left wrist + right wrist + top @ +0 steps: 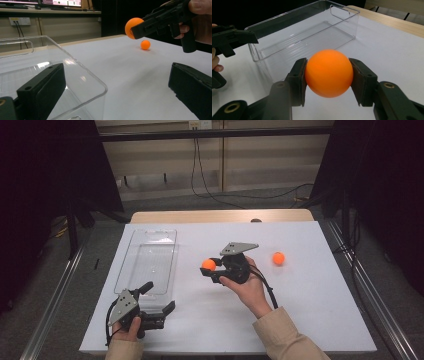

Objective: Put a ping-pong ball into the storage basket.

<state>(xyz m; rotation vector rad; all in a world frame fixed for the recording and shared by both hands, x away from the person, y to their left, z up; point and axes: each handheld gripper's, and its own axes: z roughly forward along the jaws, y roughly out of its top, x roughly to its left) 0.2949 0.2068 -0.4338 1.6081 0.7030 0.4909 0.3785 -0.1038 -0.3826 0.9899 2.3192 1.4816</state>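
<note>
Nearest, at the table's near-left edge, left gripper (159, 306) sits in the person's left hand (131, 330), black jaws spread wide with nothing between them, one jaw tip by the near end of the clear rectangular plastic bin (147, 261); in the left gripper view that jaw looks to overlap the bin's near corner, contact can't be told. Right gripper (209, 267), grey three-cornered plate on top, held in the person's right hand (250, 287) mid-table, lifted off the white tabletop (310, 310). Its jaws are clamped on a small round orange ball (329, 73), one pad pressing each side, ball fully clear of the surface. Held ball is just right of the bin, not over it. Second orange ball (278, 258) lies loose on the white tabletop, right of the right gripper, apart from it. Bin lies lengthwise on the left half, handle cutout at its far end. Beige sleeve on the right forearm.
</note>
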